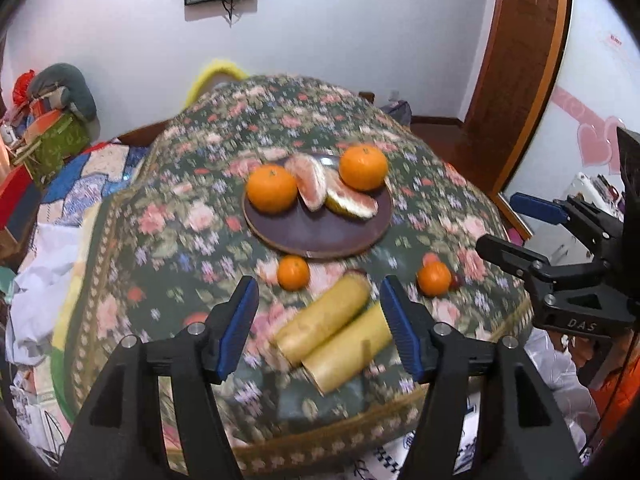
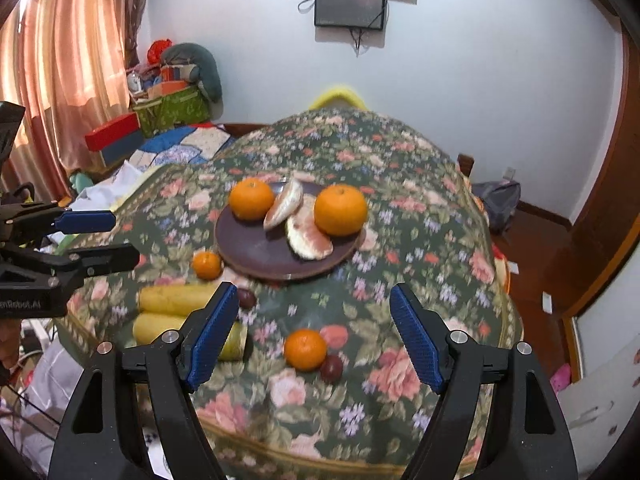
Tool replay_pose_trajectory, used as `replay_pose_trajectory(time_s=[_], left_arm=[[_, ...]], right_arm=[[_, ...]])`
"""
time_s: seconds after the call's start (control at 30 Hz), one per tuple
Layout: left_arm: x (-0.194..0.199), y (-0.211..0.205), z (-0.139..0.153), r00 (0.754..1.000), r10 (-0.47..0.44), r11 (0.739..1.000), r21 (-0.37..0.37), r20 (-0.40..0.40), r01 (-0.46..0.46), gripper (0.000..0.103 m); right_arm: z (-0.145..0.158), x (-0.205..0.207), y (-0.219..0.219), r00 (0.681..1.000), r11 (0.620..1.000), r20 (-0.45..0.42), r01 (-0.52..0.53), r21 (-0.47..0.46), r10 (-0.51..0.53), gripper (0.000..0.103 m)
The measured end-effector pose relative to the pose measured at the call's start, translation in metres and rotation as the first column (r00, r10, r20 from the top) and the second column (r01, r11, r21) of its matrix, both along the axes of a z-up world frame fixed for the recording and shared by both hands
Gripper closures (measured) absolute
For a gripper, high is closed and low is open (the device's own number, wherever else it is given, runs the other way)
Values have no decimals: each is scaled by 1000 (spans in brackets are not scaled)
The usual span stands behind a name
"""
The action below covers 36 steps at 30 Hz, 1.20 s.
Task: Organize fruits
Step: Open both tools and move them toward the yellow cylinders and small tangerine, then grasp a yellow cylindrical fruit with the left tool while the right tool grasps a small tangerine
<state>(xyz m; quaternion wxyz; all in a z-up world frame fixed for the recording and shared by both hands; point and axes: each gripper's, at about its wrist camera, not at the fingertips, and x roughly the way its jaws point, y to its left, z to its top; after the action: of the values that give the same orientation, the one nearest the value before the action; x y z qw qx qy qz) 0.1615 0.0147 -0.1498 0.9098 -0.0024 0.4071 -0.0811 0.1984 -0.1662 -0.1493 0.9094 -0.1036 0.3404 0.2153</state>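
Observation:
A dark round plate (image 1: pixel 320 236) on the flowered tablecloth carries two big oranges (image 1: pixel 272 189) (image 1: pixel 363 167) and two peeled pomelo pieces (image 1: pixel 312 184). In front of it lie two small tangerines (image 1: pixel 293 273) (image 1: pixel 434 278) and two yellow corn pieces (image 1: pixel 324 322). My left gripper (image 1: pixel 319 280) hangs open over the corn, pads apart from it. My right gripper (image 2: pixel 314 288) is open above the right tangerine (image 2: pixel 305 349), which has a small dark purple fruit (image 2: pixel 332 368) beside it. A second purple fruit (image 2: pixel 247 299) lies near the corn (image 2: pixel 176 300).
The round table's cloth edge (image 2: pixel 360 456) drops off close below both grippers. A cluttered bed with boxes (image 2: pixel 168 108) lies to the left, a wooden door (image 1: pixel 520 60) to the right, and a dark screen (image 2: pixel 350 6) hangs on the far wall.

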Motion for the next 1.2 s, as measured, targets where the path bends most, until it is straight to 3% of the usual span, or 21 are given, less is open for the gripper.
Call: replay_pose_trajectory(time_s=[0.27, 0.47, 0.7, 0.87, 1.07, 1.2], left_arm=[[-5, -23, -36, 996, -47, 999, -11, -78, 47, 42], [4, -46, -58, 984, -109, 994, -4, -141, 109, 64], [7, -58, -62, 981, -144, 988, 35, -132, 150, 64], [17, -61, -66, 978, -156, 982, 81, -139, 169, 64], [25, -56, -71, 968, -185, 978, 66, -172, 199, 62], [24, -62, -74, 964, -208, 968, 107, -168, 228, 59]], right_arm=[[-28, -9, -4, 999, 999, -50, 6, -38, -8, 28], [-41, -4, -8, 996, 999, -90, 19, -31, -22, 28], [-55, 2, -10, 990, 1000, -139, 5, -3, -5, 29], [-62, 6, -11, 985, 1000, -174, -12, 16, 14, 42], [-66, 10, -8, 982, 999, -184, -27, 23, 31, 43], [-71, 15, -6, 980, 999, -198, -33, 23, 37, 48]])
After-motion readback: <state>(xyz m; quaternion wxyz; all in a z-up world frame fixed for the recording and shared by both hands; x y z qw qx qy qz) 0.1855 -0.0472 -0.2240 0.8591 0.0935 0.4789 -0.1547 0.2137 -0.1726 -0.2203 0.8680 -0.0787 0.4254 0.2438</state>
